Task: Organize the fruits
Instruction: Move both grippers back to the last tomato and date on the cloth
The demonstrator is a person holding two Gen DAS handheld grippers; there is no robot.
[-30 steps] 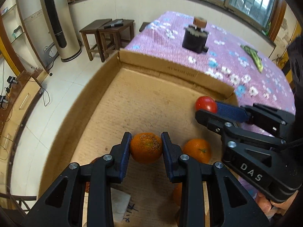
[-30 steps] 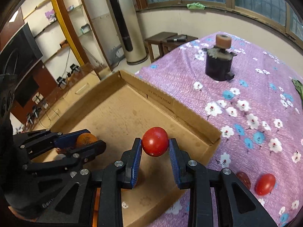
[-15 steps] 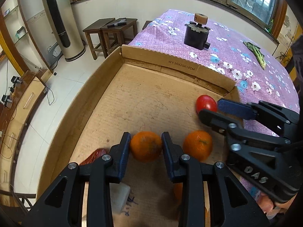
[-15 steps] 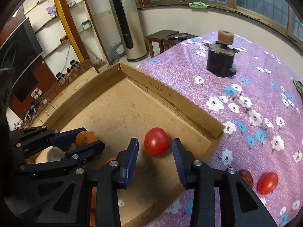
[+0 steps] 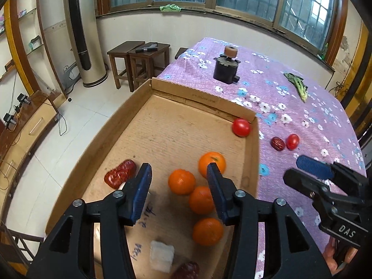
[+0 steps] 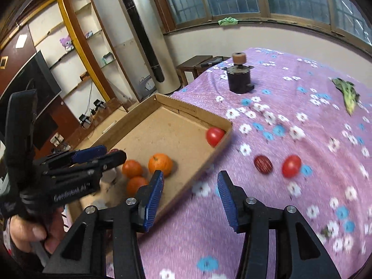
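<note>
Having just been opened, the left gripper [image 5: 179,176] and right gripper [image 6: 190,186] hold nothing, fingers apart. The round orange mandarin [image 5: 181,181] and red tomato [image 6: 215,136] lie released ahead of the fingers in the shallow cardboard tray [image 5: 204,97]. A second tomato [image 6: 291,165] and a wrinkled red date [image 6: 263,164] remain on the floral worktop, right of the right fingers.

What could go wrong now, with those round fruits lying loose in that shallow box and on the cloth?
The tomato in the box sits in the corner of the cardboard box, where the low walls could block a gripper's fingers. The tomato on the cloth and the red date lie close together, so the open right gripper may nudge one while taking the other. The oranges might roll if bumped.
</note>
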